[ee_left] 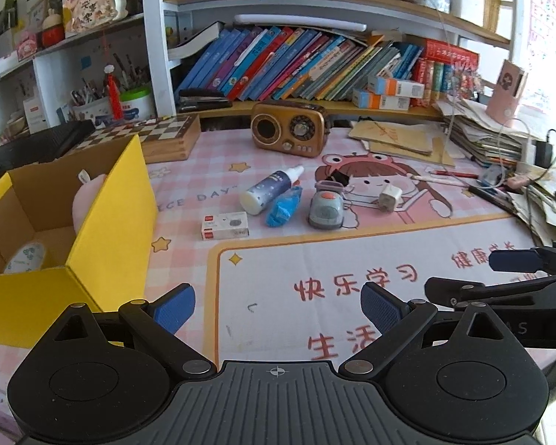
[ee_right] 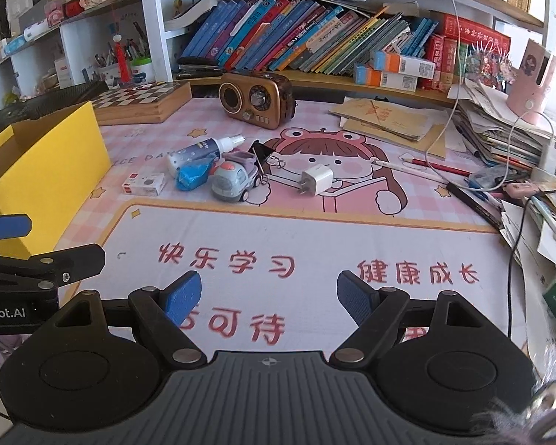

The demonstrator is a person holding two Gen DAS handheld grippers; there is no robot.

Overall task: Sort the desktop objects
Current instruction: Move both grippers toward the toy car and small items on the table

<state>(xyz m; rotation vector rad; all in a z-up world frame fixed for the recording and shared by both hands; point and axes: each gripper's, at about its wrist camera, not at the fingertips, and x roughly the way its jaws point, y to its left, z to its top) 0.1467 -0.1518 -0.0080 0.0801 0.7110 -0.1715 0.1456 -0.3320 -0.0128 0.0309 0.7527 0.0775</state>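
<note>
Spray bottle (ee_left: pixel 268 189) lying on its side, crumpled blue wrapper (ee_left: pixel 283 207) touching it, grey toy car (ee_left: pixel 325 210), white charger plug (ee_left: pixel 389 197), small white box (ee_left: pixel 225 225), open yellow box (ee_left: pixel 107 222) left.

Pink cartoon desk mat (ee_right: pixel 315 230); yellow box (ee_left: pixel 103 230); radio (ee_left: pixel 289 129); spray bottle (ee_left: pixel 270 189); toy car (ee_right: pixel 233 181); charger (ee_right: pixel 317 180)
</note>
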